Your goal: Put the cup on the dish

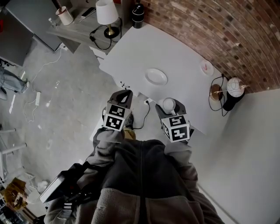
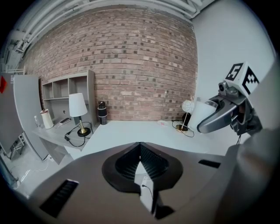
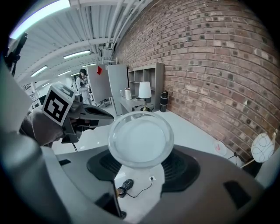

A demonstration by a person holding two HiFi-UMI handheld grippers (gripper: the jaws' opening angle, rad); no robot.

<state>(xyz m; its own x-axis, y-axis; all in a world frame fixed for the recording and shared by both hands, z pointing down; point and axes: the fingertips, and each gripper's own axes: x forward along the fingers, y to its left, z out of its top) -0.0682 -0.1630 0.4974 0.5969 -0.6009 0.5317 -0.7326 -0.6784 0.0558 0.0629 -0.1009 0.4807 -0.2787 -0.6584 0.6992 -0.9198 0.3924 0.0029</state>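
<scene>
Right gripper (image 1: 169,108): clenched on the cup (image 1: 168,103), jaws spread wide with a pad on each side of its round wall; the cup is off the table, held above the near edge of the white table (image 1: 175,48).
Dish (image 1: 156,76): flat on the table, farther away than the cup and slightly to its left, clear of it and bare.
Left gripper (image 1: 125,92): jaws closed together, nothing between them; positioned left of the right gripper, off the table's near-left edge, above the floor.
Far left: a lamp (image 1: 106,13) on a grey desk; a dark bottle (image 1: 138,9) at the table's far corner; a brick wall (image 1: 210,26) along the table's far side.
</scene>
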